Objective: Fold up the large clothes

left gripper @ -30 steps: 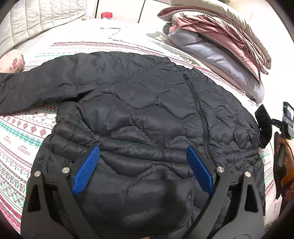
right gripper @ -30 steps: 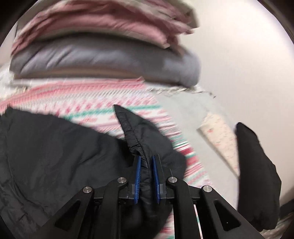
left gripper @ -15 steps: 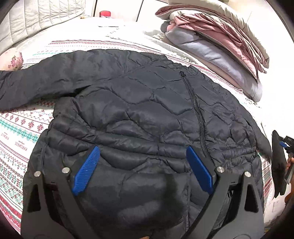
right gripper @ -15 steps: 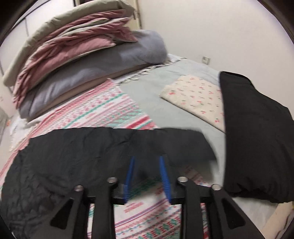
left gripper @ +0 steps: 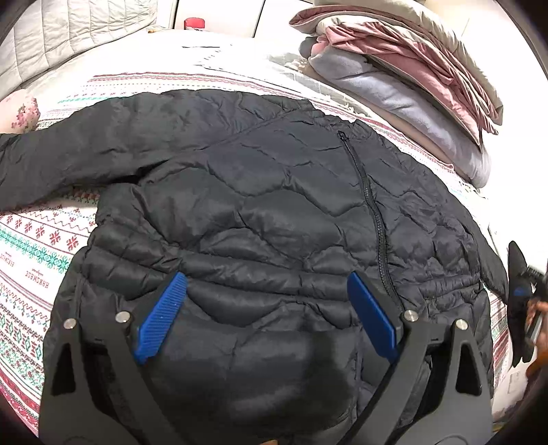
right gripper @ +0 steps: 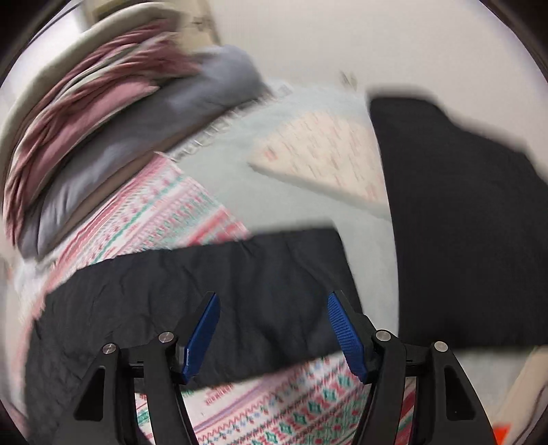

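Observation:
A black quilted jacket [left gripper: 260,205] lies spread front-up on a patterned bedspread [left gripper: 37,246], zipper running down its right half. One sleeve stretches to the left [left gripper: 68,154]. My left gripper [left gripper: 267,308] is open and empty, hovering over the jacket's lower hem. In the right wrist view the other sleeve [right gripper: 219,284] lies flat across the bedspread [right gripper: 274,417]. My right gripper [right gripper: 274,328] is open above it, holding nothing. The right gripper also shows at the far right edge of the left wrist view [left gripper: 524,301].
A stack of folded pink, grey and beige blankets [left gripper: 404,65] sits at the bed's far right, also in the right wrist view [right gripper: 113,113]. A black folded garment [right gripper: 459,219] and a cream printed cloth [right gripper: 322,150] lie right of the sleeve. A quilted headboard [left gripper: 68,30] is far left.
My right gripper has let go of the sleeve cuff and opened wide; the sleeve now lies flat on the bed. The left gripper has stayed open over the hem.

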